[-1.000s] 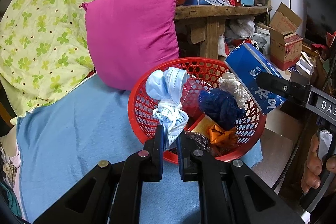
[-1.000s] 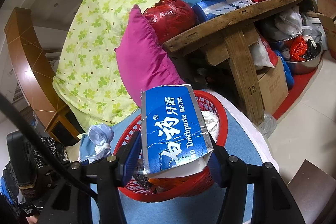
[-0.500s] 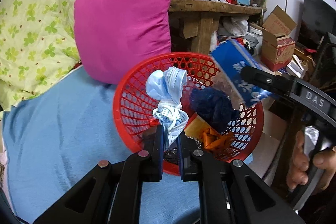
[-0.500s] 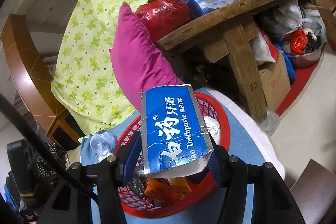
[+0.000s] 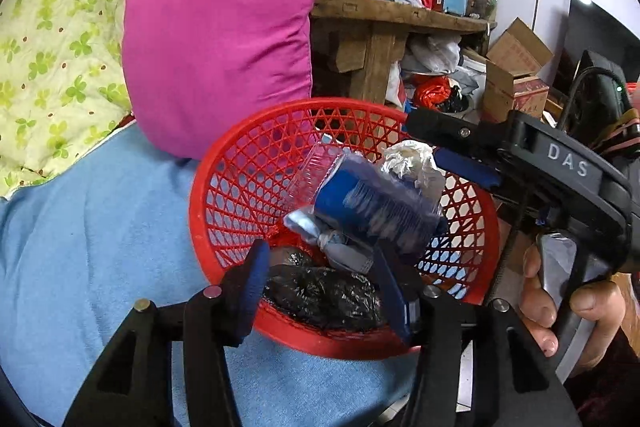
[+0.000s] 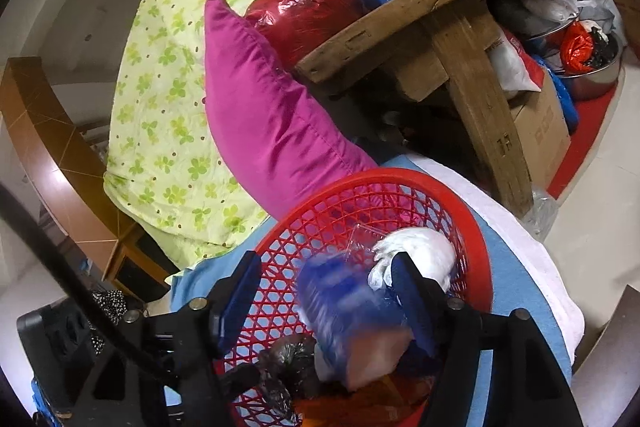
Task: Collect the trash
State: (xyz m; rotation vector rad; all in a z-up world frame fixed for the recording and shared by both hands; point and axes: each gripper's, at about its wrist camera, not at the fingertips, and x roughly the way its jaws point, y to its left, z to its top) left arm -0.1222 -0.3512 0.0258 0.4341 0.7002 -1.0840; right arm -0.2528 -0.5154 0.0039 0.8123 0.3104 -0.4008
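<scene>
A red mesh basket (image 5: 236, 187) (image 6: 328, 227) sits on a blue cloth. My left gripper (image 5: 320, 283) is open over its near rim, empty. The knotted light-blue face mask (image 5: 320, 231) lies inside the basket. The blue toothpaste box (image 5: 376, 211) (image 6: 344, 311), blurred, lies loose in the basket between the fingers of my open right gripper (image 6: 328, 299). White crumpled paper (image 5: 412, 163) (image 6: 420, 251) and a black plastic bag (image 5: 320, 291) (image 6: 288, 359) are also in the basket.
A magenta pillow (image 5: 216, 39) and green-patterned bedding (image 5: 52, 27) lie behind the basket. A wooden bench (image 6: 440, 39) stacked with boxes stands at the right, with cardboard boxes (image 5: 516, 75) and bags on the floor beyond it.
Both grippers opened. The face mask dropped from the left gripper into the basket, and the toothpaste box left the right gripper and fell into the basket.
</scene>
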